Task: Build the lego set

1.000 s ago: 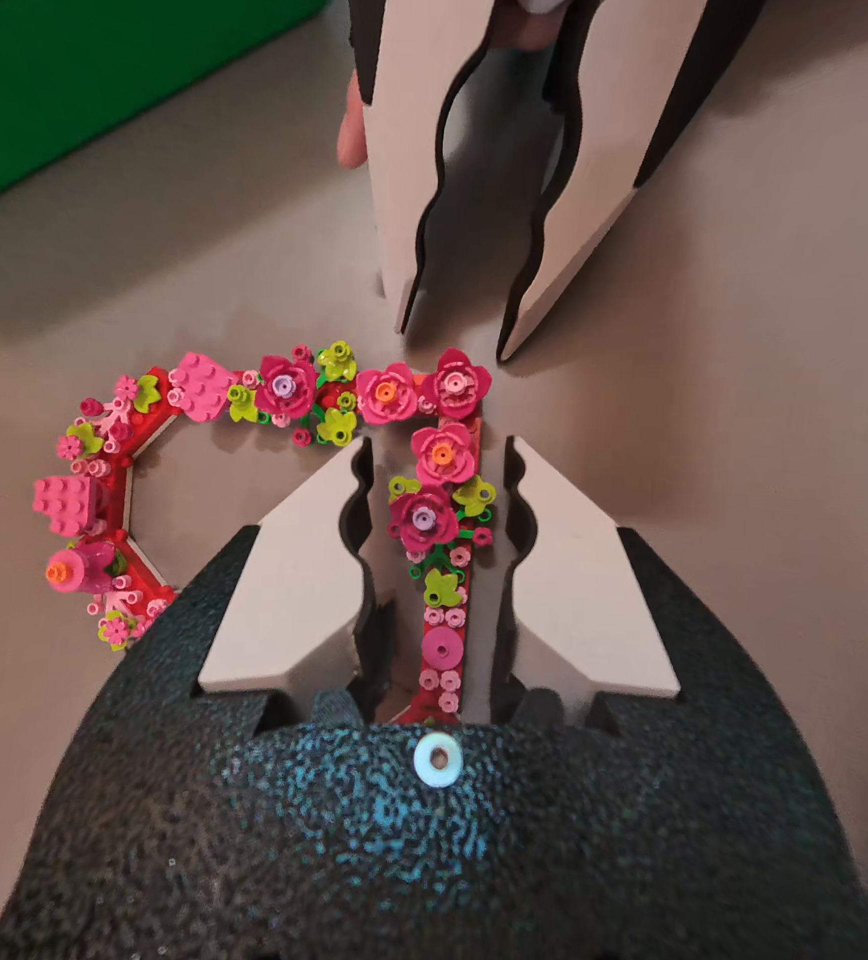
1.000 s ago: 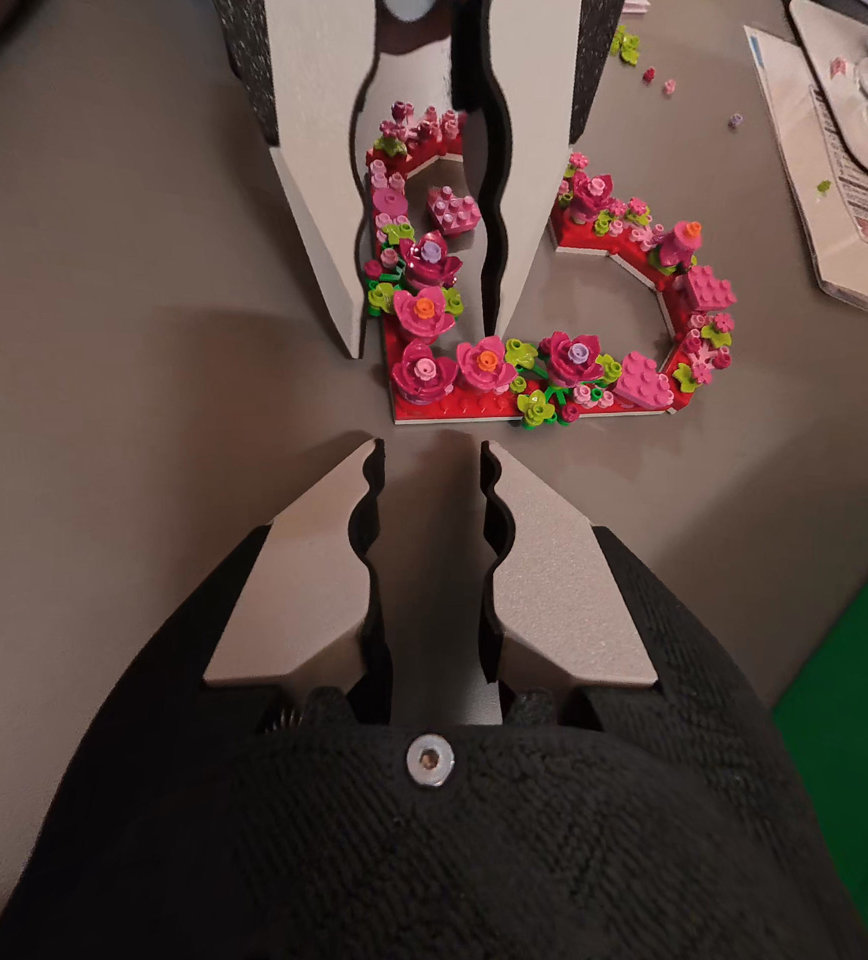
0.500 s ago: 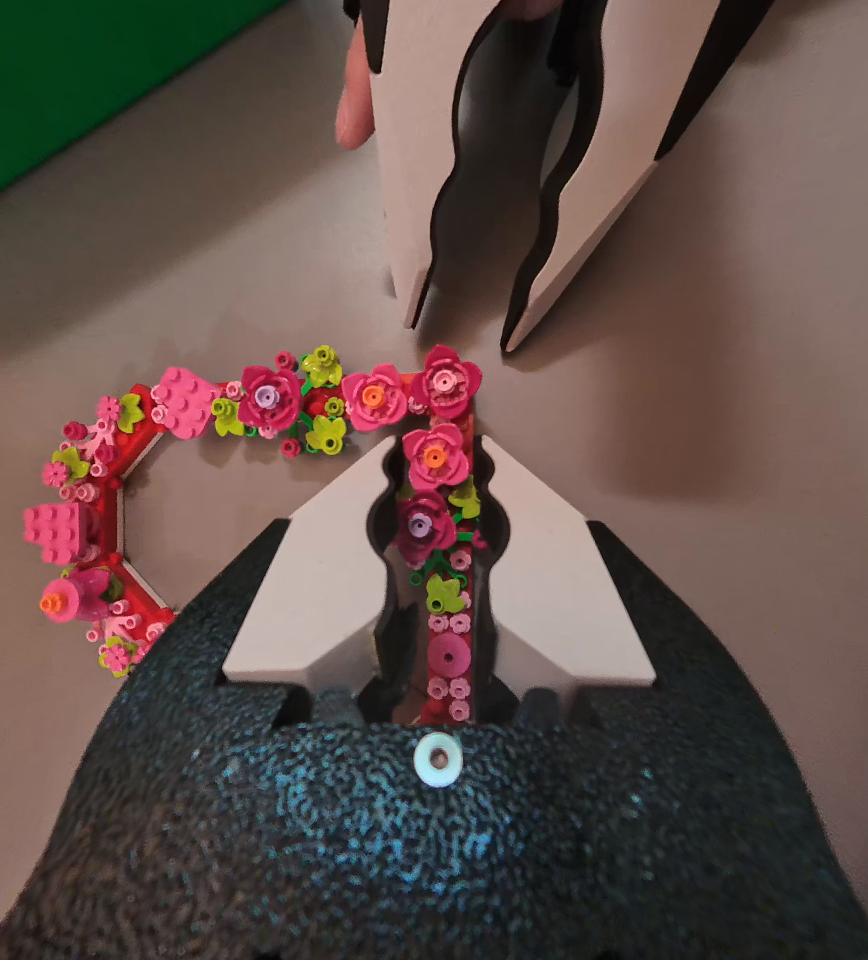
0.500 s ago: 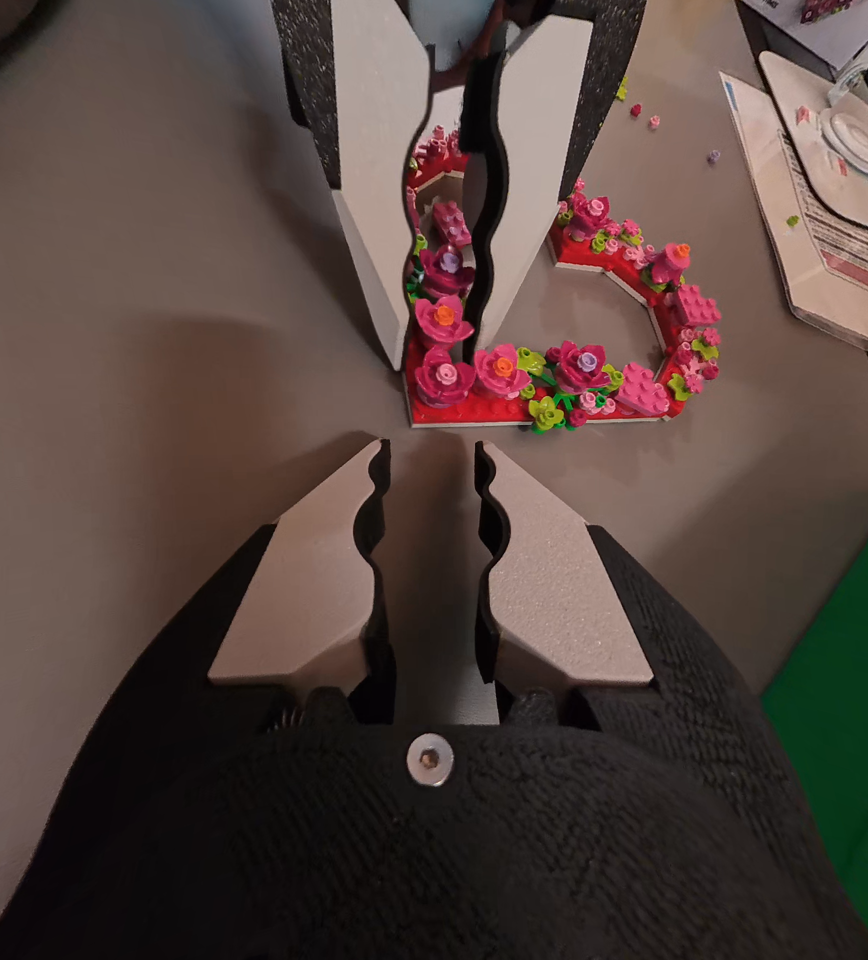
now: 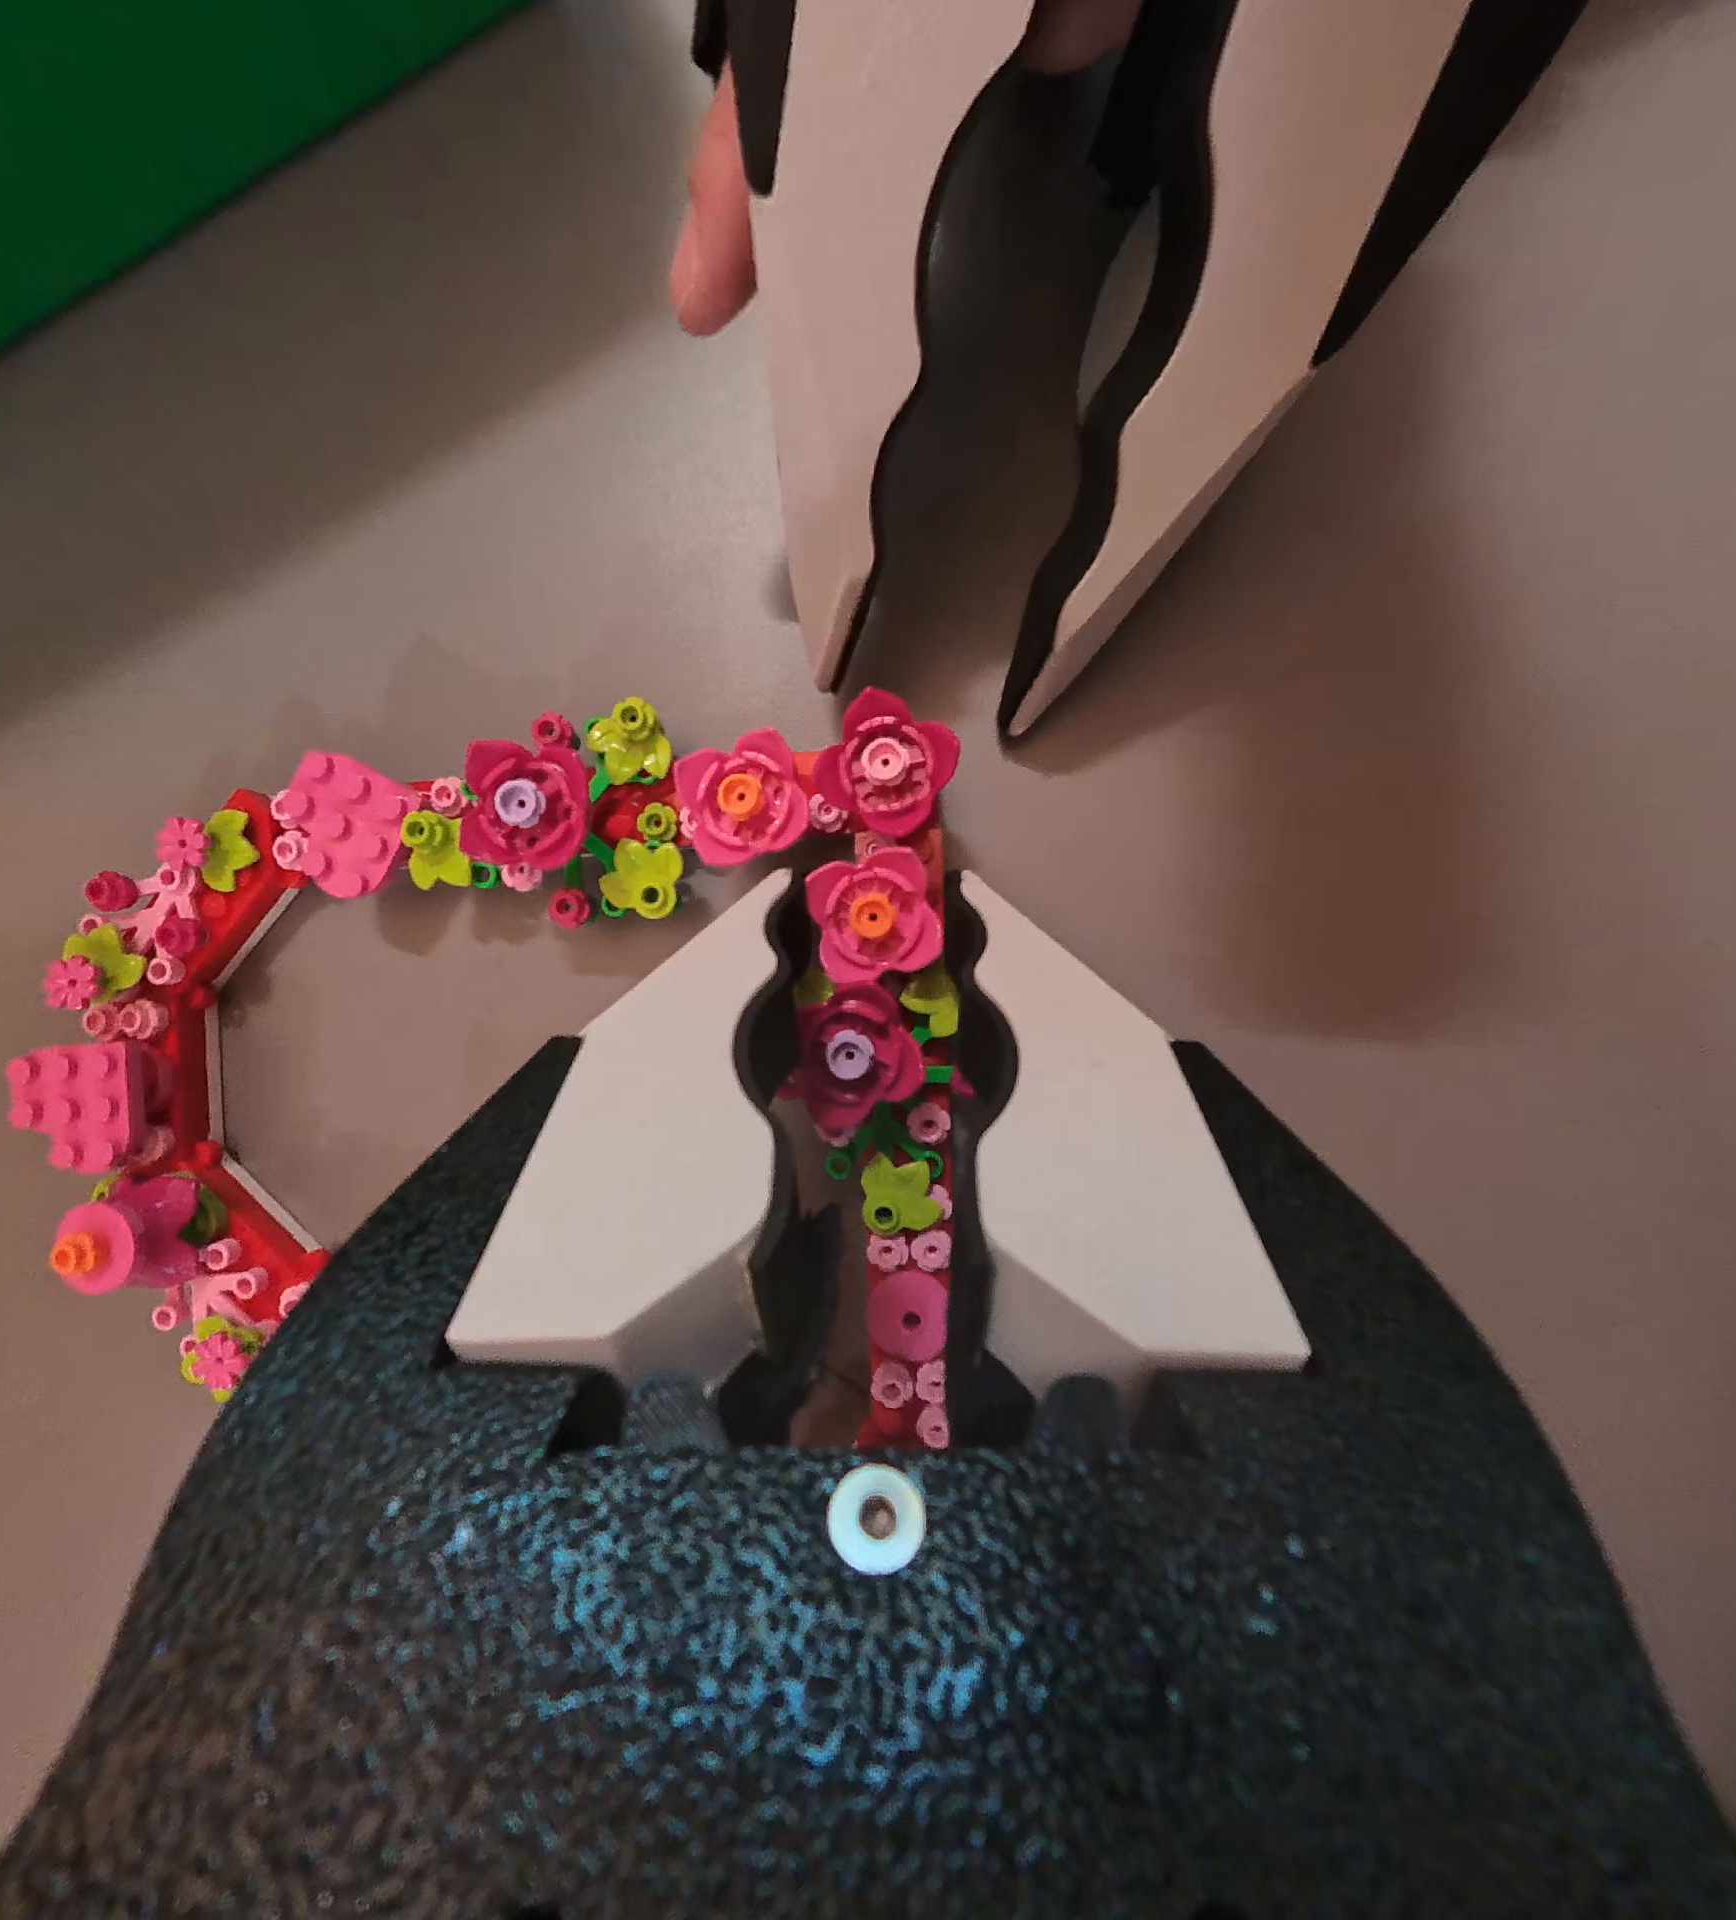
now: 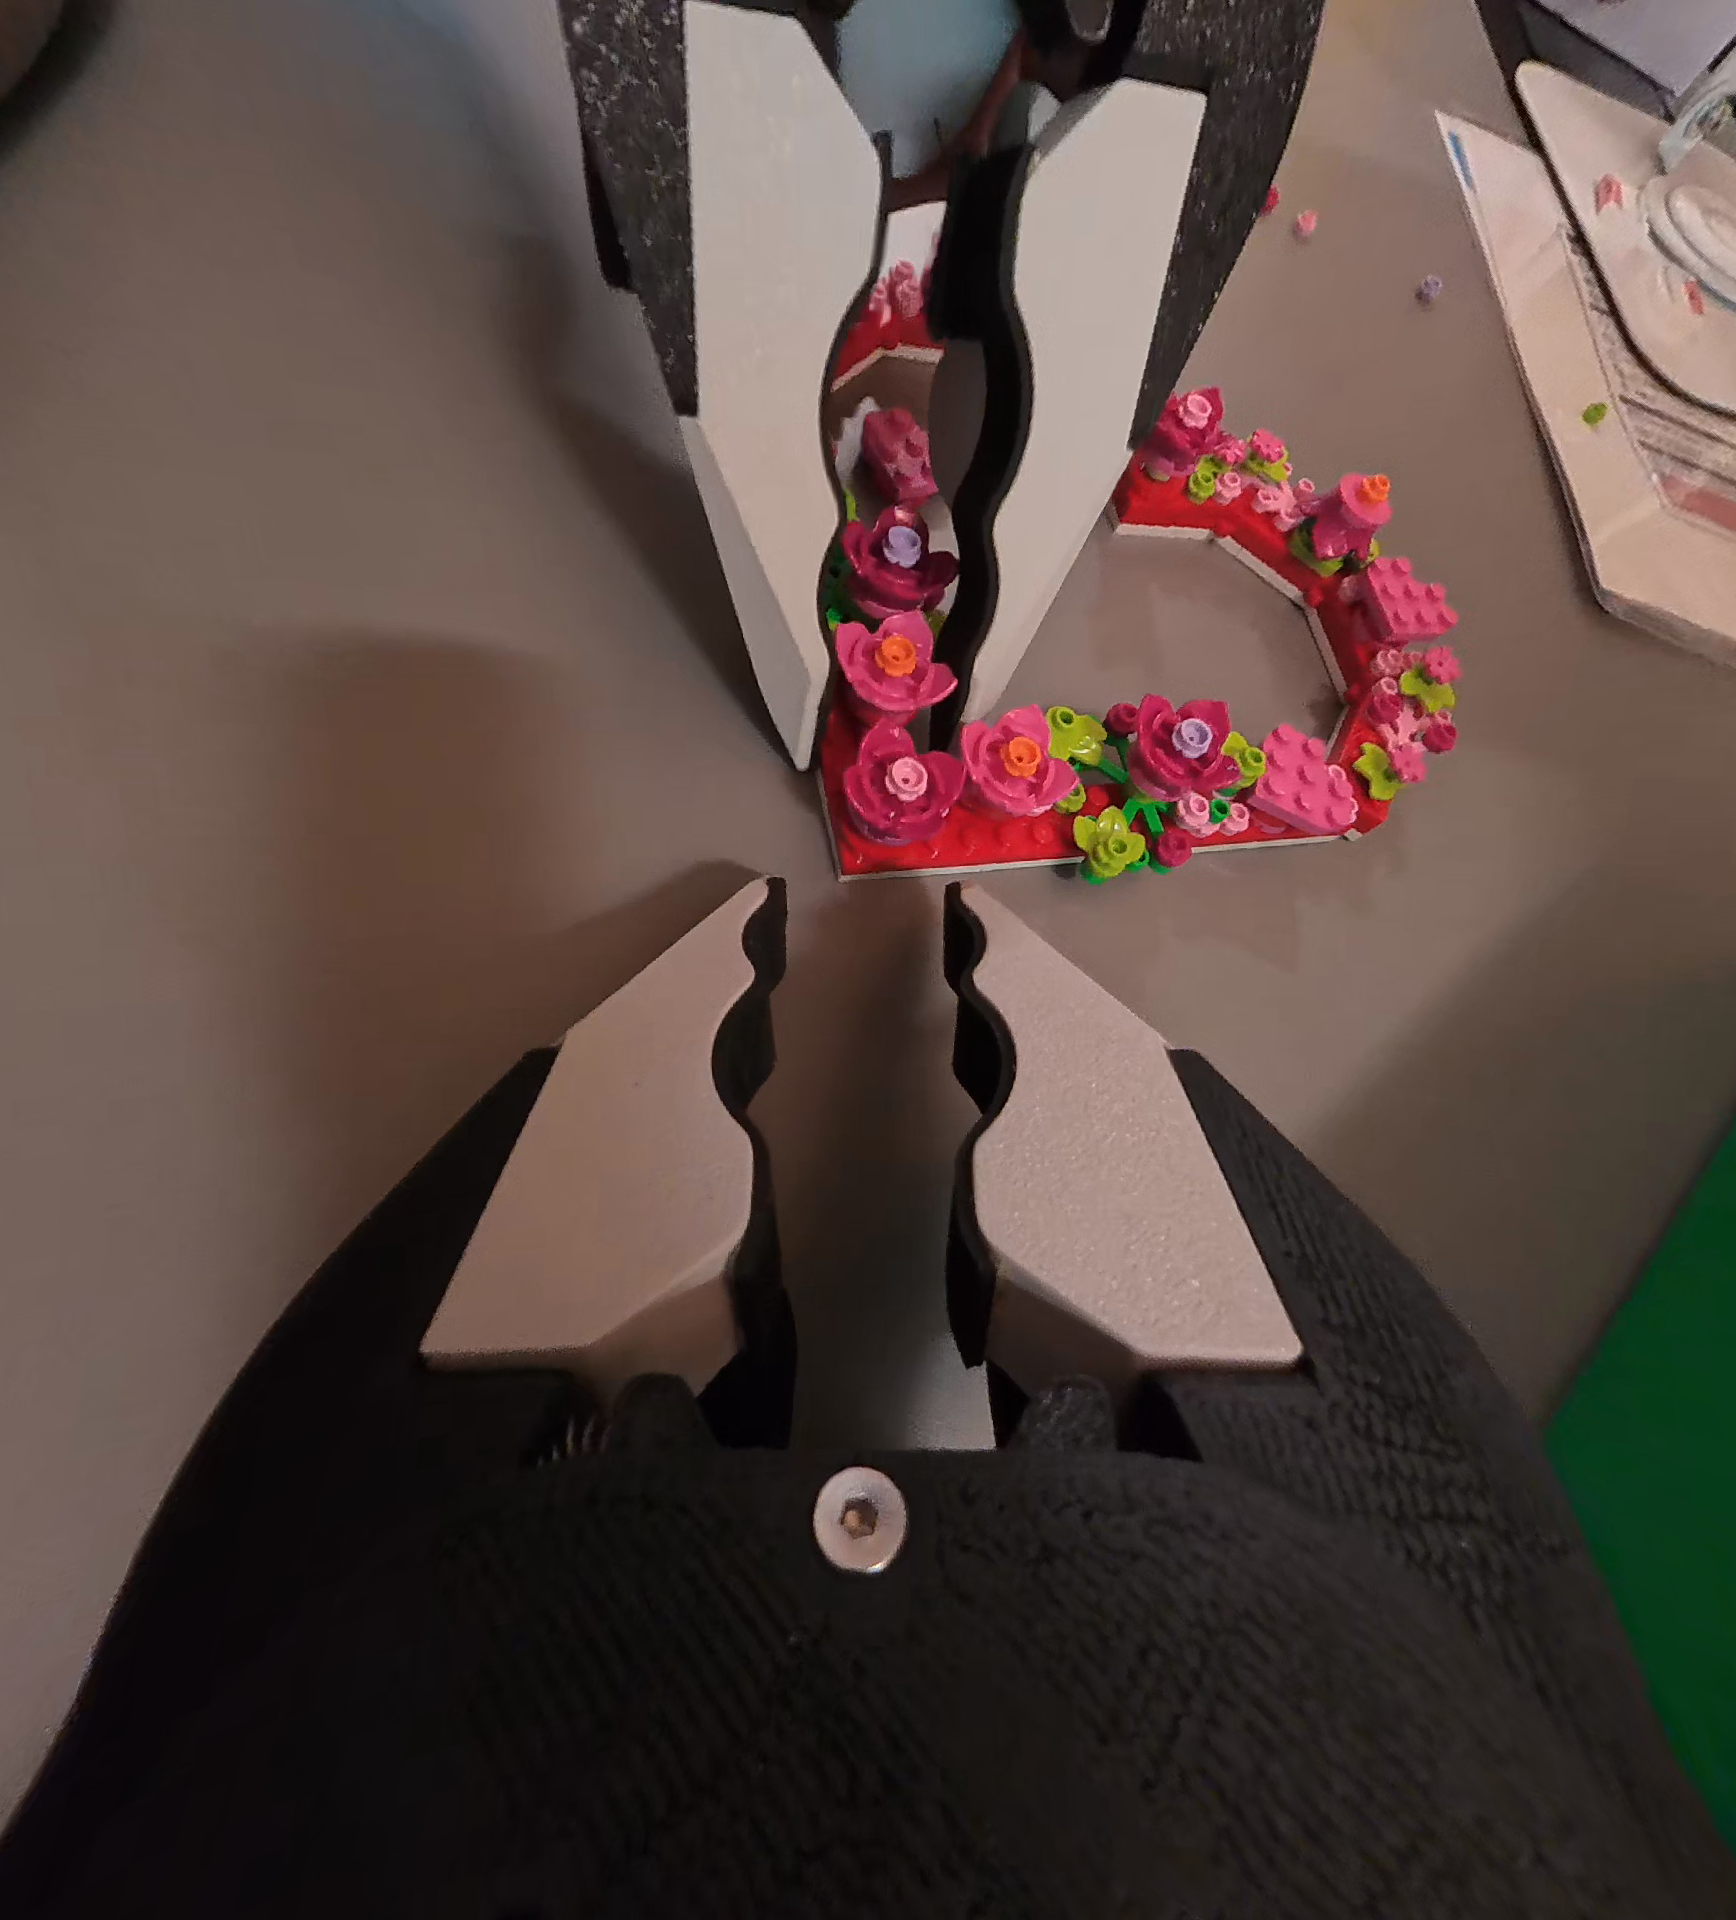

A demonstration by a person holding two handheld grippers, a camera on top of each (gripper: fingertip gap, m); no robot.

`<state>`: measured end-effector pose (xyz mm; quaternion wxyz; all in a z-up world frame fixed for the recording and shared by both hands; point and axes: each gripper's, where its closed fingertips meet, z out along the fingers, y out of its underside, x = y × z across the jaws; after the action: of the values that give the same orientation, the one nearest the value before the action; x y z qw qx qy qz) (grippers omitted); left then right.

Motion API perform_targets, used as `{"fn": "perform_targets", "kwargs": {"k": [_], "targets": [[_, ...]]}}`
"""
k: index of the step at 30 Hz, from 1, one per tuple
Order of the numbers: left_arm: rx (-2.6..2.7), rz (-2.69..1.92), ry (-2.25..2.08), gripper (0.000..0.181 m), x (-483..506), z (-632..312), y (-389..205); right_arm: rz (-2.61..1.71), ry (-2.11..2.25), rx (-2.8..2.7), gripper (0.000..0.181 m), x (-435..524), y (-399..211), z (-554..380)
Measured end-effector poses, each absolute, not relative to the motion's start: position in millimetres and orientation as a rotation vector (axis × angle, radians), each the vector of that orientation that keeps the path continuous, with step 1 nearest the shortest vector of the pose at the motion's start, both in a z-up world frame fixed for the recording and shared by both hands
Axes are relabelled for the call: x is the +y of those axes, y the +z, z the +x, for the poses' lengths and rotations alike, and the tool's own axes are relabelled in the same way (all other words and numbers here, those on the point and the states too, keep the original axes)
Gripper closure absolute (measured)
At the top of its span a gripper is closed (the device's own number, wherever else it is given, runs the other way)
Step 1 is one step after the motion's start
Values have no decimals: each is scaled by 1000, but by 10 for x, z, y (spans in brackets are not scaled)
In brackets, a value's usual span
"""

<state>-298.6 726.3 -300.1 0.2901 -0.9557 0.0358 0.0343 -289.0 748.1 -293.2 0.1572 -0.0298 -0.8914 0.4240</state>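
the red lego heart frame (image 5: 251,904), crowded with pink flowers, lies on the grey worktop (image 5: 1466,831) at 10 o'clock. the left gripper (image 5: 869,894) fingers clamp its straight arm. at 12 o'clock, the right gripper (image 5: 916,707) hovers, fingers parted and empty.

No writing, number or brand can be read in either view. The only thing bearing print is the stack of paper sheets (image 6: 1664,436) far off to the right of the right gripper's fingers (image 6: 635,1122), beyond their tips; its lines are too small and blurred to make out.
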Motion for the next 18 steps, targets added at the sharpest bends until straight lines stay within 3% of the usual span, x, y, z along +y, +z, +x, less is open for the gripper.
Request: {"fn": "perform_targets", "kwargs": {"k": [9,18], "targets": [[97,-2544,113,158,7272,-2981,-3000,-342,1209,-2636,167,7399,-2993,-2933],[125,-2531,120,160,7270,-2975,-2999,-323,1203,-2638,176,7369,-2995,-2900]]}}
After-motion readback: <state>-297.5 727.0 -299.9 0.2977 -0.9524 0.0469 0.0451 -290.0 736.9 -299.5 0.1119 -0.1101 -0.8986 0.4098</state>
